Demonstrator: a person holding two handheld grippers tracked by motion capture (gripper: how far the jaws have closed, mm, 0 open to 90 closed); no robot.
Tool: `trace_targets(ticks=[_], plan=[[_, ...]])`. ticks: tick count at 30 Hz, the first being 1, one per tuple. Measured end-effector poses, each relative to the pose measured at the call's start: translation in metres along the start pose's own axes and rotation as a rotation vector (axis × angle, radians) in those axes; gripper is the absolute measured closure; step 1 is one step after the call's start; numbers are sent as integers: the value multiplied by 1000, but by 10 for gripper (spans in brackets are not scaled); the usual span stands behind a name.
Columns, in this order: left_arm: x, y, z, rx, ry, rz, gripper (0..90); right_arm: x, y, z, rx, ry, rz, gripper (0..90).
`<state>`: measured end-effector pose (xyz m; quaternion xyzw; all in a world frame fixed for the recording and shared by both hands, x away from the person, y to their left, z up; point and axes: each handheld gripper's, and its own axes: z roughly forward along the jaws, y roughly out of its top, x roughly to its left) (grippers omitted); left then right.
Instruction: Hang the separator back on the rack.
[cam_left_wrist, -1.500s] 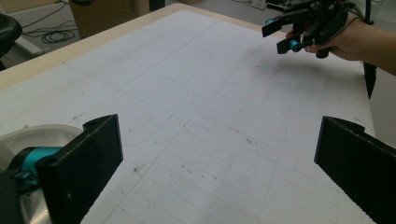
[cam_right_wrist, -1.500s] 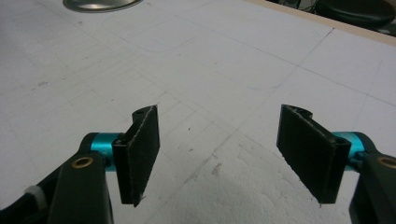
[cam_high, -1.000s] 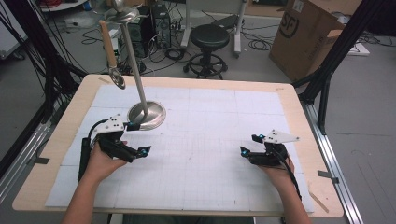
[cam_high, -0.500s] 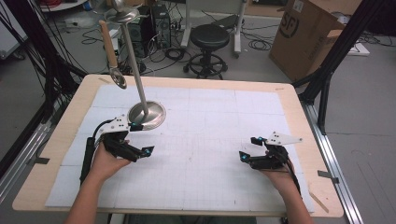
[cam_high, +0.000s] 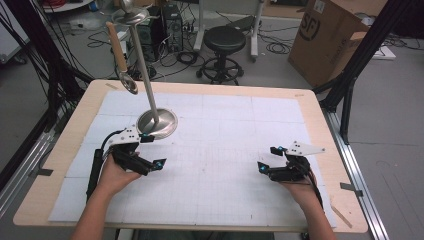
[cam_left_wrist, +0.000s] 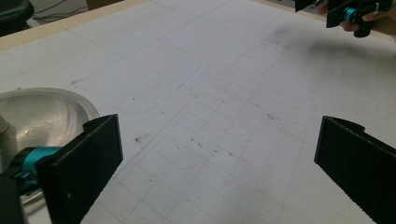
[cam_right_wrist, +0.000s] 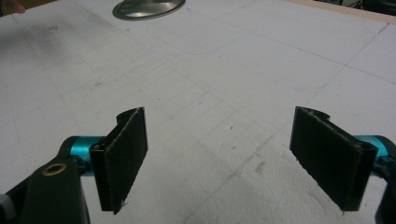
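- Standing near the tabletop's far left corner, the metal stand (cam_high: 156, 121) rests its round base on the white gridded sheet (cam_high: 225, 150); its thin pole leans up toward the far left to a small top dish, and a wooden-handled spoon (cam_high: 121, 60) hangs beside the pole.
- Just on the near side of that base sits the left gripper (cam_high: 150, 151), held in the person's left hand (cam_high: 116, 176). In the left gripper view its fingers (cam_left_wrist: 88, 158) stand wide apart with nothing between them, the shiny base (cam_left_wrist: 42, 116) showing right behind the left-hand one.
- Well apart from the stand, toward the tabletop's near right corner, the right gripper (cam_high: 269, 159) lies low in the right hand (cam_high: 300, 189), pointing toward the middle of the sheet.
- Its fingers (cam_right_wrist: 123, 156) have just been opening and now gape wide, with only bare sheet between them; the stand's base (cam_right_wrist: 148, 8) shows far off in the right gripper view.
- A light wooden rim frames the sheet on every edge of the tabletop (cam_high: 320, 120).
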<state>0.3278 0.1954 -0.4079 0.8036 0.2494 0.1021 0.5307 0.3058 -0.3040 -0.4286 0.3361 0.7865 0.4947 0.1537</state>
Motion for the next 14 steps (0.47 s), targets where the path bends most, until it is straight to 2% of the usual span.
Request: trace_targets(ticks=[14], plan=[[-1,-1,4,19,0,-2,16,0,-2,1,15,-4,0,185]])
